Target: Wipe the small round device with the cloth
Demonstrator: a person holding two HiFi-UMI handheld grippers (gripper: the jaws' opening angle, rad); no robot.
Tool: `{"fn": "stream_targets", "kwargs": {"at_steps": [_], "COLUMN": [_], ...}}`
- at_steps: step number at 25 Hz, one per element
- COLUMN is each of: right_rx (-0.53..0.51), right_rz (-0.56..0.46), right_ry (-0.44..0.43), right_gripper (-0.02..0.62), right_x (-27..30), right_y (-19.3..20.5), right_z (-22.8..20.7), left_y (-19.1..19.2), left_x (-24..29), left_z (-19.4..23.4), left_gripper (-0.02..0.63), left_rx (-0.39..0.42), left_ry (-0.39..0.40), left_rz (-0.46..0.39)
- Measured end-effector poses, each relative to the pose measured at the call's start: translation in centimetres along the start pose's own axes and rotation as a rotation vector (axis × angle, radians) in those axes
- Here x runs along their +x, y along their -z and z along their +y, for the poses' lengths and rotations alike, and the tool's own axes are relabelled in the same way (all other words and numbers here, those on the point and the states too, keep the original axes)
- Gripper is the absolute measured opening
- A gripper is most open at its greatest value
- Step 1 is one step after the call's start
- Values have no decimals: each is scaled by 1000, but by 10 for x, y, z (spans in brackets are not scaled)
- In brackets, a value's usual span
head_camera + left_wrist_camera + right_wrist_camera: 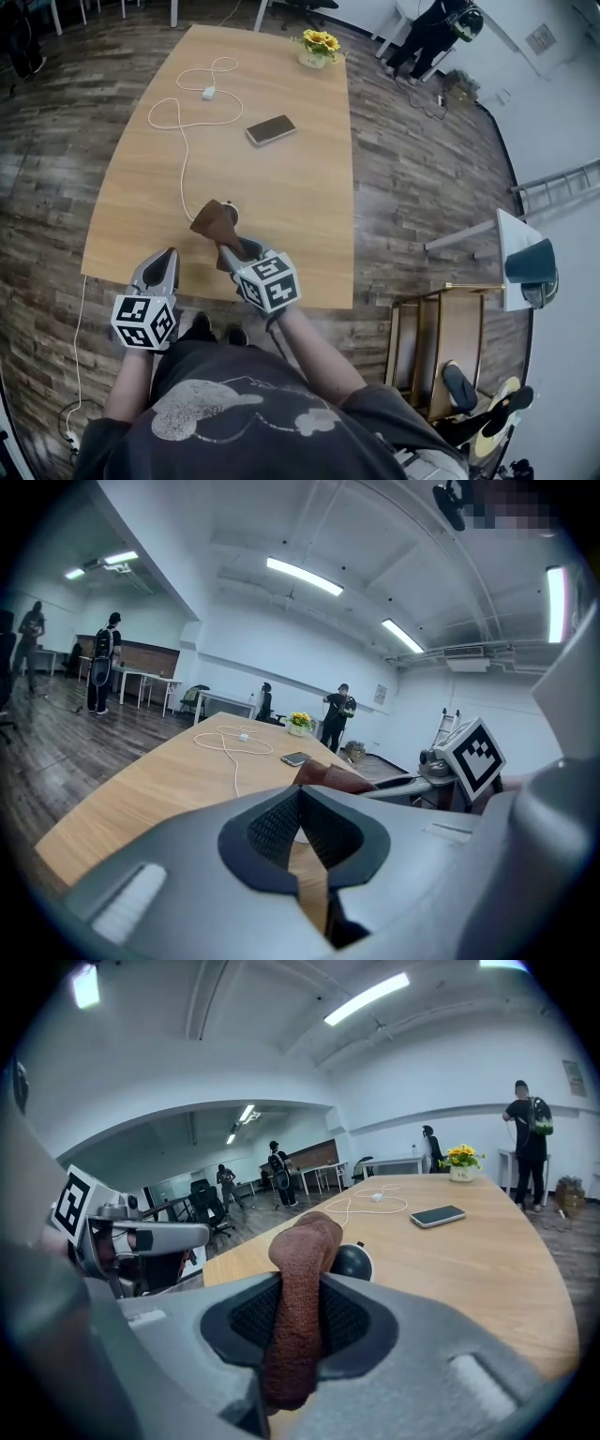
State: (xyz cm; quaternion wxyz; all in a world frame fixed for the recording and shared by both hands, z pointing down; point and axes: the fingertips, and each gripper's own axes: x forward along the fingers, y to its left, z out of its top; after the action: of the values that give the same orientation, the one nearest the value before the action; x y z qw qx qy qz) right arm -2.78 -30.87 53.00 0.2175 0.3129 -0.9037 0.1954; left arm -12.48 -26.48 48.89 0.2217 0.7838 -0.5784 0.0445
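A brown cloth (214, 223) (302, 1269) sticks up from between the jaws of my right gripper (232, 249) (300, 1321), which is shut on it near the table's front edge. The small round device (354, 1262), a black dome on a white base, sits on the table just past the cloth. In the head view the device (232, 212) shows only as a dark edge beside the cloth. My left gripper (167, 259) (302, 832) hovers to the left of the cloth, jaws together with nothing between them. From the left gripper view the cloth (328, 774) is just ahead and to the right.
On the wooden table (300, 206) lie a phone (271, 129) and a looped white cable (187, 112), with a pot of yellow flowers (319, 45) at the far end. A wooden rack (441, 347) stands right of the table. A person (431, 33) stands far off.
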Motion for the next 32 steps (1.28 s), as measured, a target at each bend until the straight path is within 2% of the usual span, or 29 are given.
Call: {"fn": "stream_targets", "kwargs": {"at_steps": [6,12,22,24,28,32], "right_rx": [67,127,228,227,177,156], "right_rz": [31,32,47,-9,-132,-70], "right_ry": [97,178,304,296,220,196], "right_gripper": [78,78,78,78,78,78], "right_x": [6,-3,-25,-31,-37,-20], "right_y": [5,17,42,32,8,21], "right_z": [-19,-34,-64,-59,-35,-28], "left_y": [-10,-11,-10,-10,-11,-7], "left_x": [10,12,24,25,26,28], "left_z": [11,23,13,11,11,10], "left_gripper": [17,17,17,17,17,17], "left_rx": [2,-5,13,16,10,8], "left_ry": [53,70,140,151,160,168], "left_rz": [9,18,41,41,40,53]}}
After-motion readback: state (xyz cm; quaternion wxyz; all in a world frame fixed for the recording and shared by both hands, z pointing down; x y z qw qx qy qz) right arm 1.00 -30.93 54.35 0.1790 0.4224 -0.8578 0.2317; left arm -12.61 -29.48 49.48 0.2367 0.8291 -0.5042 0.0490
